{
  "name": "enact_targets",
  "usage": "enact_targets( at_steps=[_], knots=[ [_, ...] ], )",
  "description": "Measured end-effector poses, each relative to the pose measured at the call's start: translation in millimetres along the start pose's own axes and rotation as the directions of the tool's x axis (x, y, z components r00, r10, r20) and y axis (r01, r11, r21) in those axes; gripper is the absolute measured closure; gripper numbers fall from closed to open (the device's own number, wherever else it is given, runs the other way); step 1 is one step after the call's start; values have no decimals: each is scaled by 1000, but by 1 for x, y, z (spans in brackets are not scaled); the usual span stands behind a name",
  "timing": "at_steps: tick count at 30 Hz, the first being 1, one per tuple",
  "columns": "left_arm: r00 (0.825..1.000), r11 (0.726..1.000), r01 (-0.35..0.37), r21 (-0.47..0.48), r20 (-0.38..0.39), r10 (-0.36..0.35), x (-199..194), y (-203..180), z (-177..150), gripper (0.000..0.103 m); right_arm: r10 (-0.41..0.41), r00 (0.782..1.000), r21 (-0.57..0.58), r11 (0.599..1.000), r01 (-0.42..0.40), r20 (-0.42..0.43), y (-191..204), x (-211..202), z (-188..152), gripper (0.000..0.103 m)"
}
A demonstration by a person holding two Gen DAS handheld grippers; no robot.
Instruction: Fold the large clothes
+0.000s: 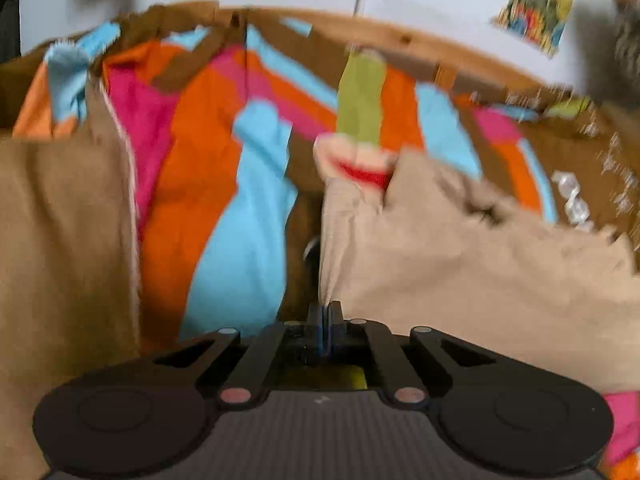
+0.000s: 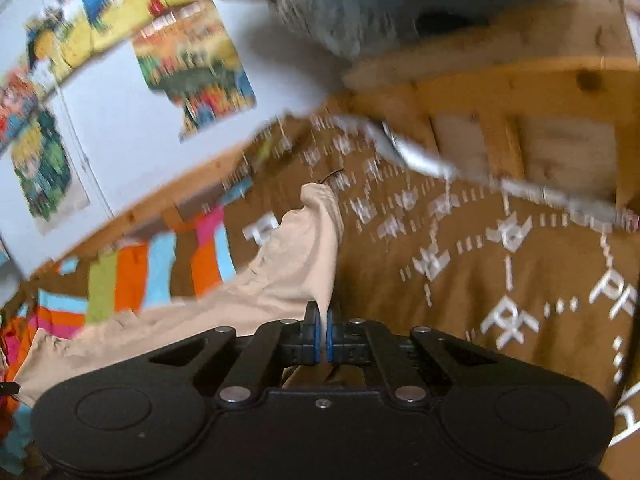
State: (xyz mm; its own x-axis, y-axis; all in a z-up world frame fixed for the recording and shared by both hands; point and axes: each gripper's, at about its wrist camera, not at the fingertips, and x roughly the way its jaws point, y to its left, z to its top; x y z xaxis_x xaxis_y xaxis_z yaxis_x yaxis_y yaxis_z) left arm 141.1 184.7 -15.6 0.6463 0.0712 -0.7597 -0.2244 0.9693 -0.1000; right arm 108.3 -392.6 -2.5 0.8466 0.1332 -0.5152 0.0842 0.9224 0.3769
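**Beige garment pinched at both ends over the bed**

The beige garment [image 1: 460, 248] lies across a bed, spread over a striped blanket [image 1: 224, 184] in orange, light blue, pink and brown. In the left wrist view its cloth fills the lower right, from about 2 o'clock round to 5 o'clock, and a second stretch of tan cloth covers the left edge near 9 o'clock. Near the centre, at about 12 o'clock from the tongs, a pale inner flap with a red mark shows (blurred, so what it is cannot be told).

The left tongs [image 1: 324, 312] are closed tight on an edge of the garment, the cloth rising straight from between the jaws. The right tongs [image 2: 323, 316] are likewise closed on a fold of the same garment [image 2: 296, 268], which rises to a peak at 12 o'clock and trails away toward 8 o'clock.

Around the right tongs, from 1 to 4 o'clock, lies a brown cover [image 2: 500, 280] with white printed patterns. Beyond it stands a wooden bed frame [image 2: 520, 92]. At 10 o'clock a white wall carries colourful posters [image 2: 192, 60].
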Motion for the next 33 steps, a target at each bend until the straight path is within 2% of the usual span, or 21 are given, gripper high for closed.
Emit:
enact_targets(
  at_steps=[2,4,7,9,10,11,12,13,16,18,19,21,22,24,26,29,33],
  knots=[
    [999,1000,-9,-15,-33,8,12,4,-11,101,-26,995,0,1000,26,-93,-10,19,-9,100],
    [999,999,3,-33,-39,-4,16,9,-16,100,-52,986,39,998,59,-159,-22,30,-18,95],
    [999,1000,1,-9,-51,-1,14,6,-16,96,-93,982,56,993,104,-164,-30,30,-20,95],
    [998,1000,-5,4,-70,5,10,2,-15,88,-118,980,29,992,124,-157,-27,30,-20,94],
    [997,1000,-11,-2,-72,11,5,1,-14,71,-129,979,16,991,134,-155,-26,30,-20,92],
    [998,1000,-8,-10,-63,8,0,1,-14,48,-143,978,-2,990,144,-151,-23,30,-21,91],
    [999,1000,-7,-18,-38,6,-7,0,-13,44,-164,977,-34,986,161,-136,-19,28,-21,85],
    [1000,1000,-14,-17,1,14,-15,-4,-14,42,-179,977,-64,983,172,-116,-16,27,-22,81],
    [991,994,-55,98,126,43,-36,-32,-12,41,-200,980,-189,963,194,-12,6,18,-23,81],
    [981,986,-43,164,192,11,-40,-56,-5,34,-180,983,-261,948,183,34,24,18,-22,81],
    [978,980,-3,201,204,-39,-37,-73,2,31,-162,985,-302,938,170,52,36,19,-23,81],
    [974,966,69,250,190,-119,-23,-105,16,30,-106,993,-369,922,120,59,59,29,-24,80],
    [973,957,107,269,170,-157,-11,-124,25,30,-64,997,-404,912,76,43,73,38,-23,77],
    [972,945,157,287,127,-200,15,-157,35,31,0,1000,-463,886,9,18,103,56,-21,73],
    [976,939,154,309,98,-192,44,-182,44,34,65,998,-524,849,-59,-8,137,83,-17,68],
    [987,922,90,376,87,-132,76,-199,37,33,98,995,-610,787,-88,-18,178,124,-15,66],
    [981,930,123,347,98,-166,96,-186,18,29,32,998,-682,729,-60,-54,200,176,-25,68]
  ],
)
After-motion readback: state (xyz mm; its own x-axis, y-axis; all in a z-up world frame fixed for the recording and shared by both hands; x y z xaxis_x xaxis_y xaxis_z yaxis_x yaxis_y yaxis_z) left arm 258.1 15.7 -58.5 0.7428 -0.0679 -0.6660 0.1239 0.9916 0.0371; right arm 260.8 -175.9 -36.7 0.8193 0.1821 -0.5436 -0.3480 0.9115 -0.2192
